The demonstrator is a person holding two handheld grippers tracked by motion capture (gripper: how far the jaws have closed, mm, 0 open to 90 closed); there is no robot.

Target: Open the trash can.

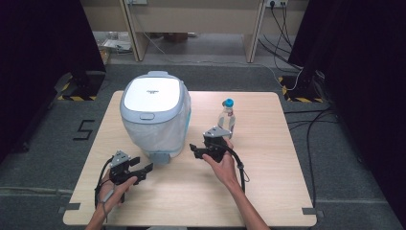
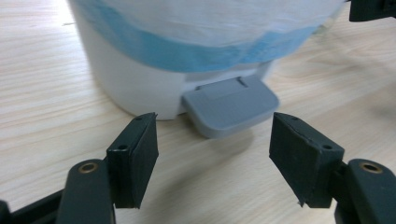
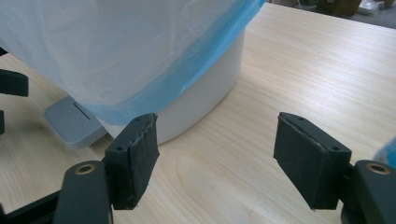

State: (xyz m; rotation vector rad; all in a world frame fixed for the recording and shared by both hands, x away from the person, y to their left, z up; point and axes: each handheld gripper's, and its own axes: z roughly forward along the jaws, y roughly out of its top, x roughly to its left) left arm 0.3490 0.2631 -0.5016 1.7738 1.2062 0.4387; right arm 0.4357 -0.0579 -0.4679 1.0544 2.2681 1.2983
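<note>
High view: the left gripper [image 1: 143, 168] and right gripper [image 1: 193, 149] are both wide and hold nothing, near the bin [image 1: 155, 115], either side of its grey pedal [image 1: 162, 158].

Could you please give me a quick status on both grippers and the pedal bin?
Left gripper and right gripper open, empty. White lidded pedal bin shut, grey foot pedal untouched. Clear plastic bottle with blue cap beside right hand.

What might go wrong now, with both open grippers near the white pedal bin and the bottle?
The clear plastic bottle with a blue cap stands upright just behind the right gripper; a backward swing may topple it. The left gripper could slip off the small grey pedal of the white bin.
</note>
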